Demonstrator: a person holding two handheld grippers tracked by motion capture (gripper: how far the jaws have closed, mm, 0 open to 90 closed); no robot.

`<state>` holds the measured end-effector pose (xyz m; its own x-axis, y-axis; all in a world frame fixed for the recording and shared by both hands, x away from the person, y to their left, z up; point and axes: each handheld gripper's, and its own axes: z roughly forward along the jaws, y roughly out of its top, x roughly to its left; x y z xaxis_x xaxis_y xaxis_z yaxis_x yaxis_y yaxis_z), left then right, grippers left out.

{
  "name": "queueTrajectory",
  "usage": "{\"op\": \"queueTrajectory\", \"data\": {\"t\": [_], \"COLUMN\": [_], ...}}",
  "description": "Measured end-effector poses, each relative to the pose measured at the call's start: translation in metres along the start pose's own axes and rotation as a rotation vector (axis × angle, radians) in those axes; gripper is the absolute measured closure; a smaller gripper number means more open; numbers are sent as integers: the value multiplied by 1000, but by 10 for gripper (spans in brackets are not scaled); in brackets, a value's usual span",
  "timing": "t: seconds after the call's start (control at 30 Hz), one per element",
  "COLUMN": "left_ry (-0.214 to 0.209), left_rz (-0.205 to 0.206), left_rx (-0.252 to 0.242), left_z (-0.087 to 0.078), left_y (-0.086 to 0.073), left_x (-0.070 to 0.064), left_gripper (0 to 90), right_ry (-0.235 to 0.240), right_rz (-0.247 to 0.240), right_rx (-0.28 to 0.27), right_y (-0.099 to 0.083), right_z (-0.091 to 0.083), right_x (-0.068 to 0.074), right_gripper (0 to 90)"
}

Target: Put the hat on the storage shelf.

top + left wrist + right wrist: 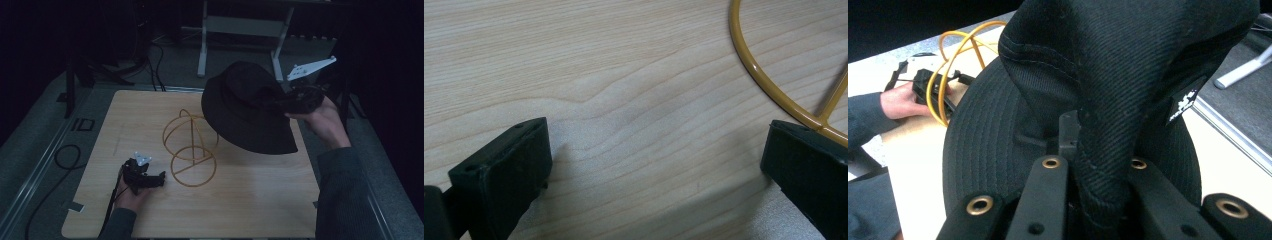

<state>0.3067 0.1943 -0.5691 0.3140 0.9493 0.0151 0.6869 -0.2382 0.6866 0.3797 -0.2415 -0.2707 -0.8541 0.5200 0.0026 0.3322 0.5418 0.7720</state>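
A black bucket hat hangs in the air over the table's right half, and my right gripper is shut on its crown. In the right gripper view the hat's fabric is pinched between the two jaws, brim spread behind. A yellow wire hat stand sits upright at the table's middle, with a round base ring and a domed wire top. My left gripper rests on the table just left of the base ring, jaws wide apart with nothing between them.
The wooden tabletop lies on a grey floor. A white metal frame stands beyond the far edge. Black cables loop on the floor at the left.
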Motion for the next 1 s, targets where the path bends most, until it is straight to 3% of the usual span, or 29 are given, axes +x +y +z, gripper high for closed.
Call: {"op": "queueTrajectory", "data": {"t": [0.47, 1.0], "left_ry": [-1, -1], "left_rz": [-1, -1], "left_rx": [0, 0], "left_z": [0, 0], "left_y": [0, 0], "left_x": [0, 0], "left_gripper": [3, 3], "right_ry": [40, 84], "right_rz": [-21, -61], "right_rx": [-51, -72], "right_y": [10, 22], "right_z": [0, 6], "right_x": [8, 19], "right_gripper": [874, 874]}}
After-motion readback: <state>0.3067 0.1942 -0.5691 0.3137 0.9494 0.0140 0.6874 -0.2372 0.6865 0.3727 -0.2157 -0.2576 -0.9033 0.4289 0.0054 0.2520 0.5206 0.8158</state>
